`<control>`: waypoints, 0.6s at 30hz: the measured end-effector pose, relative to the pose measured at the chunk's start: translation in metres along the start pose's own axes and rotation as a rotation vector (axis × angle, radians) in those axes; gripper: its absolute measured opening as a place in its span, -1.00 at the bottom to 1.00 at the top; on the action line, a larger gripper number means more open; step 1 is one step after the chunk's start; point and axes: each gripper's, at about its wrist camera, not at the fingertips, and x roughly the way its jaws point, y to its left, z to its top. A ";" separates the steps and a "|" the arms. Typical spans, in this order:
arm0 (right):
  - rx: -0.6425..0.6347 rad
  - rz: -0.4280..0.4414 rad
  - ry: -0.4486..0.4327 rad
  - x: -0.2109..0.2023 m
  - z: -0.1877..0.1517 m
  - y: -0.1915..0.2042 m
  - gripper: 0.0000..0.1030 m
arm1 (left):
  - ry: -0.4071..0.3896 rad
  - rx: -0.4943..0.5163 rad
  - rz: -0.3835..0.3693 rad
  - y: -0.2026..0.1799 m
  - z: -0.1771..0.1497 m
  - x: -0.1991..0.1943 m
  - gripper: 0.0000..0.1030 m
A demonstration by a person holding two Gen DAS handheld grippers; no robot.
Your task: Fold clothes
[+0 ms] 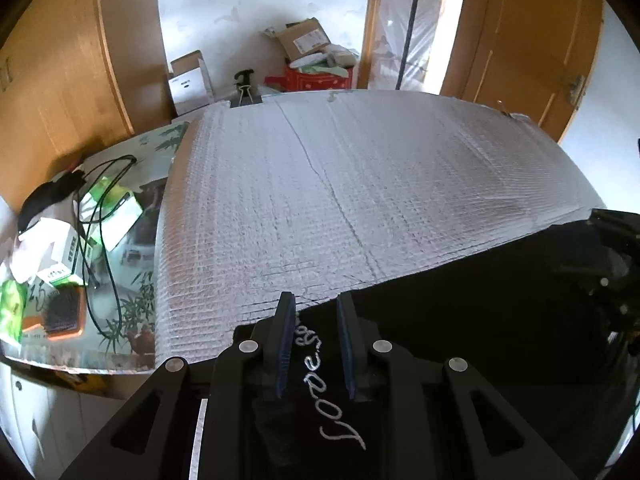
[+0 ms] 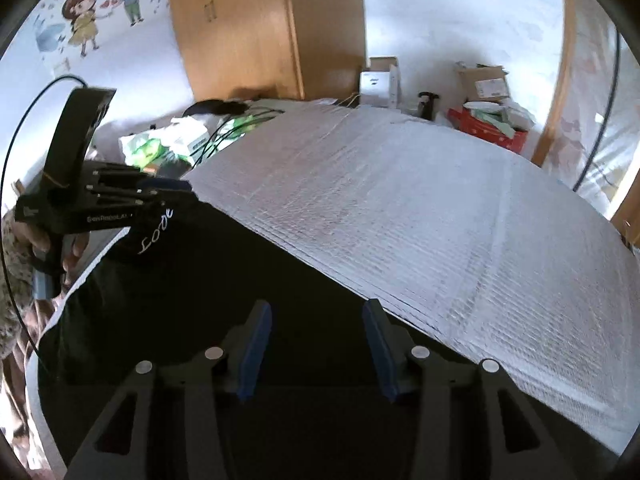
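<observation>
A black garment [image 1: 460, 320] with white cursive lettering lies spread over the near part of a silver quilted mat [image 1: 360, 180]. My left gripper [image 1: 315, 302] hangs over the lettered edge. Its blue pads stand a little apart, and the cloth shows flat between them, not pinched. In the right wrist view the same garment [image 2: 200, 280] fills the lower left, and my right gripper [image 2: 316, 308] is wide open just above it with nothing between its fingers. The left gripper [image 2: 176, 194] sits at the garment's far left corner, held by a hand [image 2: 40, 240] in a patterned sleeve.
The mat [image 2: 440, 220] is bare beyond the garment. At the table's left end lie green-and-white boxes [image 1: 108, 208], black cables [image 1: 100, 184] and an orange-backed brush [image 1: 64, 312]. Cardboard boxes [image 1: 304, 40] and a red box [image 1: 316, 78] stand behind the table, with wooden doors [image 1: 520, 40] at the sides.
</observation>
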 end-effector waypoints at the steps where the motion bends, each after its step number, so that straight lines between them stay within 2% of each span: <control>1: -0.004 0.004 0.005 0.004 0.002 0.000 -0.06 | 0.004 0.003 -0.007 0.001 0.000 0.002 -0.58; 8: 0.005 0.008 0.072 0.033 0.012 -0.013 -0.04 | 0.021 0.064 -0.007 0.001 -0.001 0.007 -0.57; 14: -0.017 0.002 0.065 0.036 0.010 -0.010 0.00 | 0.028 0.103 0.017 0.000 -0.003 0.014 -0.41; 18: -0.040 0.011 0.064 0.036 0.008 -0.008 0.00 | 0.014 0.115 -0.020 0.002 -0.006 0.009 -0.34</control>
